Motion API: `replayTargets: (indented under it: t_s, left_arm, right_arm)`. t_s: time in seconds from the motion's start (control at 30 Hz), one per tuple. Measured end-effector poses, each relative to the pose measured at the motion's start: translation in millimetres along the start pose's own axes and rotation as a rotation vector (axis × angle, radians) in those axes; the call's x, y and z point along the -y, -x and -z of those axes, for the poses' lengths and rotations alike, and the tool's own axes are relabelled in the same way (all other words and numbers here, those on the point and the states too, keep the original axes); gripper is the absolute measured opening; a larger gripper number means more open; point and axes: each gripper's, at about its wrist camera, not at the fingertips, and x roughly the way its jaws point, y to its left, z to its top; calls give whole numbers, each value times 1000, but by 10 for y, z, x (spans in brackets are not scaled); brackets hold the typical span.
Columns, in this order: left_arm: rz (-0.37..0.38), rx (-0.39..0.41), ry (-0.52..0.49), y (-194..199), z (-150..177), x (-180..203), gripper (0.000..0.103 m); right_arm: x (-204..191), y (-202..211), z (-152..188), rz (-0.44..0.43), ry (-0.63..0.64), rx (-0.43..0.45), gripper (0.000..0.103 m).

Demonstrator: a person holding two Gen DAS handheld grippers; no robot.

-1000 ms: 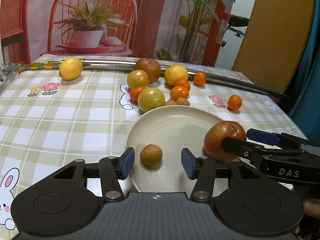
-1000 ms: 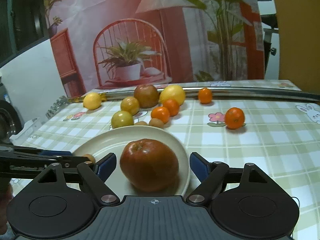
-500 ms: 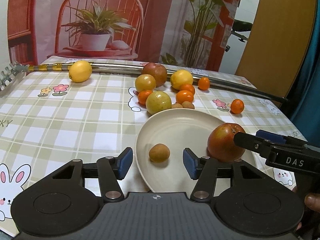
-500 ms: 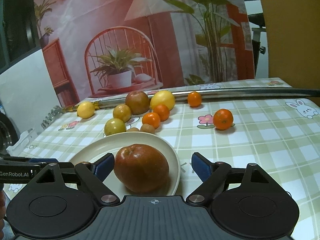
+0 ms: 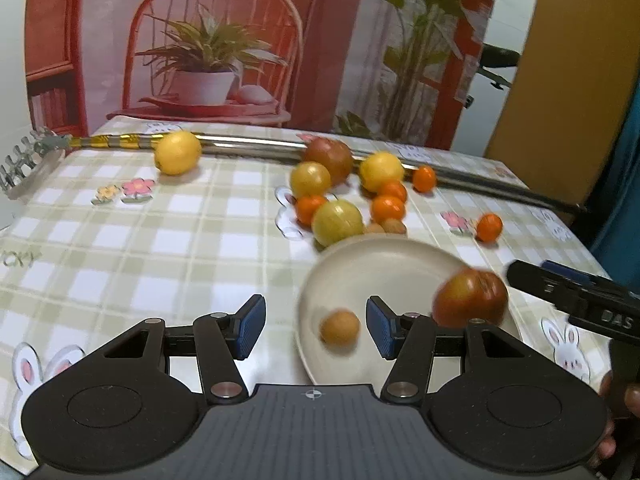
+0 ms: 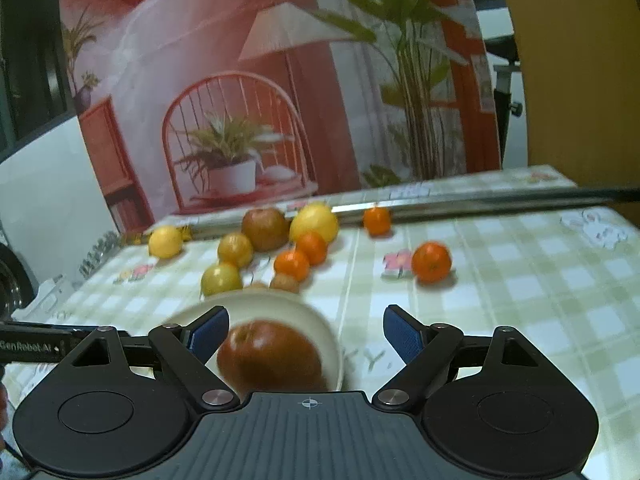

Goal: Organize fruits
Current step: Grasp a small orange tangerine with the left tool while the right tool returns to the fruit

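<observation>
Fruits mostly sit loose near the table's far edge, though a red apple and a small brown fruit lie on the plate. Left gripper and right gripper both gape wide, holding nothing.

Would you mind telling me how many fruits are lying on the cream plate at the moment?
2: a large red apple at the right edge of the round cream plate, and a small brown round fruit near its left side. Nothing else shows on it.
</observation>
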Motion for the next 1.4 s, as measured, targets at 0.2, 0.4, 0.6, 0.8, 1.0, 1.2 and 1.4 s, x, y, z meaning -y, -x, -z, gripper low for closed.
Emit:
replayTargets:
  t_s: [0.2,0.4,0.6,0.8,1.0,1.2,1.4]
  left_arm:
    - [-16,20,40,83,-498,-204,58]
    - [30,-56,123,-136,-912,-333,57]
    - [80,-143,147,-693,-1095,-222,56]
    - [75,-246,146,-1341,-1171,-137,50]
    - [51,-318,143,-1657,-1125,-135,49]
    - [47,-353,162,-1815,-1041,-144,38]
    - [35,-323,141,-1788,-1023,-128,36]
  right_arm:
    - [223,-12,-409,23,-34,35,82]
    - [438,-108,-751,65,-36,53,82]
    - [587,-262,-849,89,-66,46,82]
    - [689,-376,-814,93,-84,5,82]
    - [796,-418,-785,103,-96,-18,82]
    - [881,-469,-754,105,-122,-32,82]
    - [916,-482,-716,106,-118,-45,82]
